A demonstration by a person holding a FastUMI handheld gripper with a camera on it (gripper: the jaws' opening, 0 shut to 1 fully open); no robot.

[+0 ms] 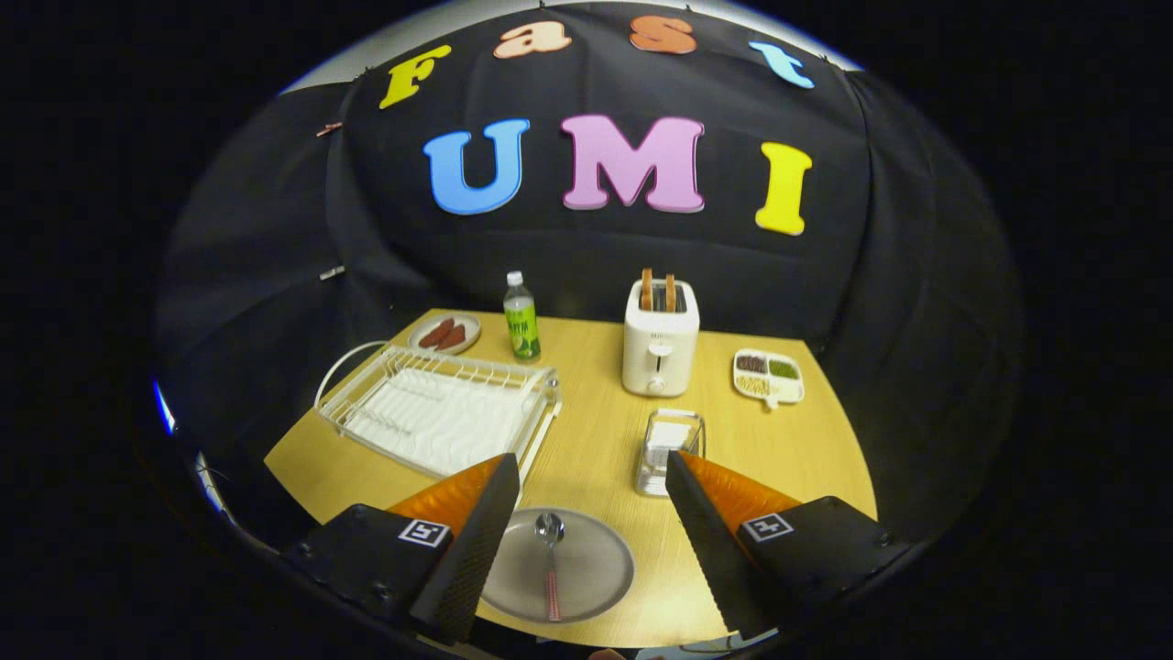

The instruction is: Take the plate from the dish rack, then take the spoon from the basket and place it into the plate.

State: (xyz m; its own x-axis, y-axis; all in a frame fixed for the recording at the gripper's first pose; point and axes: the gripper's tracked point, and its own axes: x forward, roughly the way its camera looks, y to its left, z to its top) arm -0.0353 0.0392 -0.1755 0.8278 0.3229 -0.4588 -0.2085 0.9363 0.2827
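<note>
I hold the claw (pixel 586 541) wide and empty above the counter (pixel 596 431); the spoon (pixel 551 559) lies in the plate (pixel 586 568) between its fingers, so I judge the task done.

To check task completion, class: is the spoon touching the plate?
Touching. The gripper view shows the spoon lying flat inside the plate, between the open gripper fingers.
</note>
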